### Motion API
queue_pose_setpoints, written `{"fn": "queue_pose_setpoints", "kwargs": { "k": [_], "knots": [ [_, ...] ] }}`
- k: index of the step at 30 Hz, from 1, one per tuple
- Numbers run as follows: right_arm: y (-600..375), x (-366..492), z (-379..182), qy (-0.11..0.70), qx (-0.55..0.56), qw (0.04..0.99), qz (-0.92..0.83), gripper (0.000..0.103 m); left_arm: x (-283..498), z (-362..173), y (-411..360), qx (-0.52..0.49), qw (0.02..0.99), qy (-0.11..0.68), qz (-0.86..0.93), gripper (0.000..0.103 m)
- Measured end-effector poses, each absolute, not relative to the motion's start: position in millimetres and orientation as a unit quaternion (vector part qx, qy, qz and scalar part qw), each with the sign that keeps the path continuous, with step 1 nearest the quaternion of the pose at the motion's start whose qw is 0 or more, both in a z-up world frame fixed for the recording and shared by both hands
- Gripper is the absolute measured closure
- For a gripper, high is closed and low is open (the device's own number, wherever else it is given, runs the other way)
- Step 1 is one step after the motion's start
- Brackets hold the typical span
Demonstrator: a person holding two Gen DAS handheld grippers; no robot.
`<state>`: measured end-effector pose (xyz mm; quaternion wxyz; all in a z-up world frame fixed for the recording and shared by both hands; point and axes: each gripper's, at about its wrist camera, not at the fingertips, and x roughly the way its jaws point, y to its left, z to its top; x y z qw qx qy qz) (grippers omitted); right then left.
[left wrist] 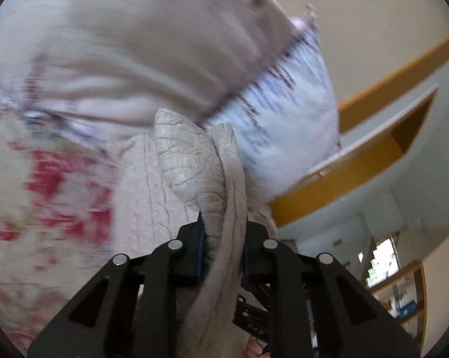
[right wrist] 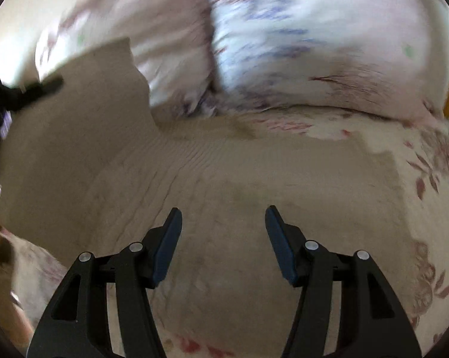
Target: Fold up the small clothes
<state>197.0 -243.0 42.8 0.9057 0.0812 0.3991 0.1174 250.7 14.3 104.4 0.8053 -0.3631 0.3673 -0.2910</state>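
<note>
A beige ribbed knit garment lies spread over the bed. Its left part is lifted and folded upward. In the left wrist view my left gripper is shut on a bunched edge of this garment, and the cloth hangs down between the black fingers. That gripper also shows as a dark blur at the left edge of the right wrist view, holding the raised corner. My right gripper hovers open above the flat middle of the garment with nothing between its blue pads.
The bed sheet is cream with red flowers. Two pillows lie behind the garment, one white with blue-purple print and one pinkish. A yellow wooden frame and a shelf stand to the right.
</note>
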Motion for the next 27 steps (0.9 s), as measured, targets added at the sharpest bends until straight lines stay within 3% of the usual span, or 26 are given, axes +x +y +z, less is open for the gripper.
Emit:
{"fn": "queue_pose_setpoints", "kwargs": {
  "k": [8,14,18,20,27],
  "knots": [
    [-342,174,53,0.372,0.215,0.899,0.088,0.040,263,87,-101,-0.330,0.777,0.402,-0.355,0.085],
    [-383,168,43,0.377,0.291,0.876,0.076,0.040,270,35,-166,-0.328,0.697,0.500,-0.397,0.076],
    [-395,166,45,0.378,0.311,0.868,0.087,0.040,255,63,-136,-0.299,0.739,0.455,-0.396,0.046],
    [-398,166,46,0.379,0.325,0.861,0.102,0.040,249,73,-110,-0.283,0.771,0.437,-0.366,0.039],
    [-390,183,38,0.413,0.354,0.824,0.158,0.040,235,53,-58,-0.190,0.841,0.453,-0.229,0.036]
  ]
}}
